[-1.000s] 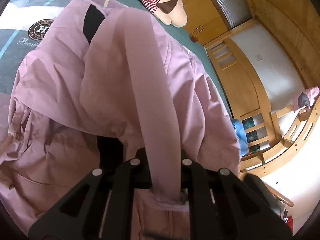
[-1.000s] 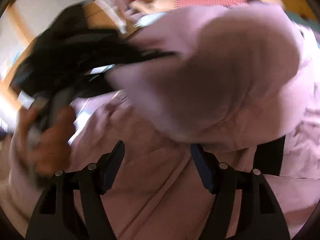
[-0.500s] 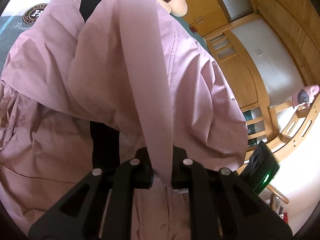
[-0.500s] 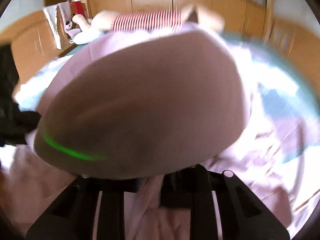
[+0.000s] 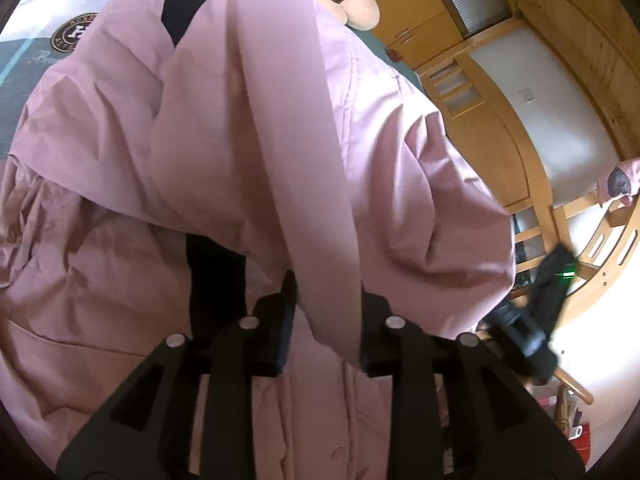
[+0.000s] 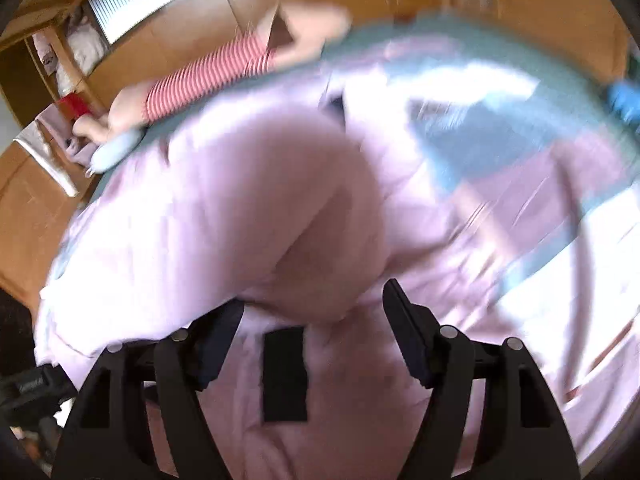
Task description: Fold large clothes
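1. 2 grippers work on 1 large pink garment point(image 5: 120, 152), a coat or padded jacket by the look of it, spread over a green bedspread point(image 5: 16, 92) on a bed.
2. Step in hand, as judged: a sleeve point(image 5: 280, 160) has been carried across the body of the garment and is being let go, so 1 sleeve fold is at its end.
3. Left gripper point(image 5: 326, 312): its jaws have just been opening. The cuff end of the sleeve hangs down between them; the left finger point(image 5: 280, 320) stands clear of the cloth, while the right one sits against it. I read this as a released grip, jaws slack and partly apart.
4. Right gripper point(image 6: 312, 316): its jaws have just been opening and stand wide apart. A rounded bulge of pink cloth sits just ahead of and between the fingers, but neither pad presses on it. This view is smeared, so contact on the left finger cannot be ruled out.
5. Position of the garment: it fills the ground under both tools, with black patches point(image 5: 182, 4) on it and a striped soft toy point(image 6: 200, 80) beyond its far edge.
6. Next move, as judged: lift the left tool clear of the cuff without dragging it, then take a fresh hold on the opposite sleeve or the hem.
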### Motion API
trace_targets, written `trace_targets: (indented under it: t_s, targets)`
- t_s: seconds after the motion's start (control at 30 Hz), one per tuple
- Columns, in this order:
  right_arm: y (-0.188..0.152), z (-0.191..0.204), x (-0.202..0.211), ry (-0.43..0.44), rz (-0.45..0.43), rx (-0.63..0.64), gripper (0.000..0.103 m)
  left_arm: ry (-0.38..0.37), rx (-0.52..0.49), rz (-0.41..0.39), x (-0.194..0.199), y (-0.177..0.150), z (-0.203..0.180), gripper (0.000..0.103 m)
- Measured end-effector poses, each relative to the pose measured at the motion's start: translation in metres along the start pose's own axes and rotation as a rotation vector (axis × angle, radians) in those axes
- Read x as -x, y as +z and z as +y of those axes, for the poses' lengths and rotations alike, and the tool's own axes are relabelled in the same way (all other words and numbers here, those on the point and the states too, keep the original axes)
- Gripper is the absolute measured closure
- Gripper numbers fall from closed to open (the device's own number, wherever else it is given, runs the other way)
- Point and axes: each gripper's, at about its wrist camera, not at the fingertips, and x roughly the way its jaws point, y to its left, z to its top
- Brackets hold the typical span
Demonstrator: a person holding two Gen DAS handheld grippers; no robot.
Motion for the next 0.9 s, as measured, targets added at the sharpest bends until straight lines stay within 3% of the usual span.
trace_targets:
  t_s: [0.13, 0.27, 0.33, 0.47, 0.53, 0.63, 0.8, 0.9]
  targets:
    - [-0.001, 0.004, 0.024, 0.021, -0.155, 0.009, 0.034, 0.034, -0.009, -0.003, -0.001, -0.002, 0.000, 0.076]
    - [-0.012, 0.031, 0.051, 0.237, -0.247, 0.137, 0.039, 0.075, -0.024, -0.004, -0.002, -0.002, -0.002, 0.076]
    - [-0.010, 0.048, 0.042, 0.263, -0.176, 0.224, 0.039, 0.080, -0.031, 0.005, -0.004, -0.001, -0.002, 0.076]
    - [-0.022, 0.057, -0.004, 0.156, 0.012, 0.341, 0.050, 0.123, -0.055, 0.003, -0.007, -0.001, -0.003, 0.075]
    - [-0.028, 0.053, -0.013, 0.147, 0.072, 0.370, 0.052, 0.140, -0.042, 0.004, -0.006, 0.000, -0.001, 0.068]
    - [-0.045, 0.052, -0.019, 0.108, 0.129, 0.452, 0.052, 0.161, -0.033, 0.011, -0.006, 0.000, 0.005, 0.059]
    - [-0.071, 0.040, -0.038, 0.100, 0.219, 0.461, 0.052, 0.221, -0.096, 0.043, -0.019, -0.009, -0.004, 0.058]
    - [-0.075, 0.041, -0.039, 0.090, 0.222, 0.478, 0.051, 0.317, -0.195, -0.022, -0.012, -0.015, -0.024, 0.059]
